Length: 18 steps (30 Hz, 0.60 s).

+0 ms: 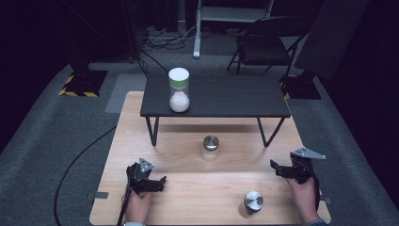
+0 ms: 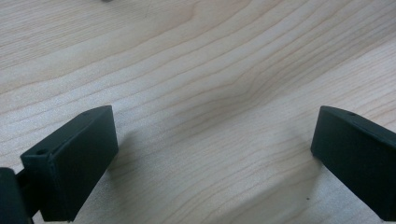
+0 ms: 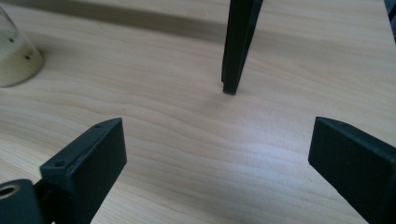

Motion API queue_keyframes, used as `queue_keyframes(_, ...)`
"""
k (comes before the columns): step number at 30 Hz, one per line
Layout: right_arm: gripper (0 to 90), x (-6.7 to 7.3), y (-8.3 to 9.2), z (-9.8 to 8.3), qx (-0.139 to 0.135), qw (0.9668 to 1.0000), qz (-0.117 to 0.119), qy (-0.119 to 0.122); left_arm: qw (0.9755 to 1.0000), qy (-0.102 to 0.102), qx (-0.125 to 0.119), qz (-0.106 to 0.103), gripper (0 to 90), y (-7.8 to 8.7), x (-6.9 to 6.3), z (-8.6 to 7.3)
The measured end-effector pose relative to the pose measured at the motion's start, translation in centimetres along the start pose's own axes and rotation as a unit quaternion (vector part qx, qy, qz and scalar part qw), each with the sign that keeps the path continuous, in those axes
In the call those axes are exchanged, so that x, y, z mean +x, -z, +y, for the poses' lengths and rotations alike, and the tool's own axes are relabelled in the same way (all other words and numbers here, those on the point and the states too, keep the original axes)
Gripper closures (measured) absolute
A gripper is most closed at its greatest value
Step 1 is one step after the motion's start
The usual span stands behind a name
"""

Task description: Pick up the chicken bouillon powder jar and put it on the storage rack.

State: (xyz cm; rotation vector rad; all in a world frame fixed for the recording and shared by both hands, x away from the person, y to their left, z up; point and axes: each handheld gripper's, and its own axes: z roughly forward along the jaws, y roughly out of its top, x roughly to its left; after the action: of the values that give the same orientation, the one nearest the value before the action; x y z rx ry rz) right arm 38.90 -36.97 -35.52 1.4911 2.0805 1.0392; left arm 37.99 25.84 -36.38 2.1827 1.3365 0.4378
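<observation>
Here, a person's two hands rest hand-held grippers at the near edge of a pale wooden tabletop (image 1: pixel 188 188). The left gripper (image 1: pixel 161 182) sits low at the near left, its fingers (image 2: pixel 74 158) spread wide with bare wood grain between them, grasping nothing. The right gripper (image 1: pixel 275 168) hangs at the near right, its fingers (image 3: pixel 88 163) likewise released and empty, pointed toward a black leg (image 3: pixel 238 42) of the small dark stand (image 1: pixel 216 96) that straddles the far half of the tabletop. Nearest the right hand (image 1: pixel 303 193), a short jar with a metal lid (image 1: pixel 253 201) stands at the near edge, just left of that hand and apart from it. A second metal-lidded jar (image 1: pixel 210 148) stands mid-tabletop, near the stand's front. On the stand's left end rises a tall clear canister (image 1: pixel 179 89), white-capped, with white contents at its bottom.
</observation>
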Motion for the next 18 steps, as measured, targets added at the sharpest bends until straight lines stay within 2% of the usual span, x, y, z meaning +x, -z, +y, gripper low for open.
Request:
queue_keyframes(11, 3.8, 0.7, 2.3, 2.4, -0.027, 0.9995, 0.013, 0.005, 1.0, -0.002, -0.001, -0.001, 0.4, 0.0, 0.0, 0.0)
queue_keyframes(18, 3.9, 1.3, 2.7, 3.1, -0.034, 0.9993, 0.013, 0.011, 1.0, -0.002, -0.001, -0.001, 0.4, 0.0, 0.0, 0.0)
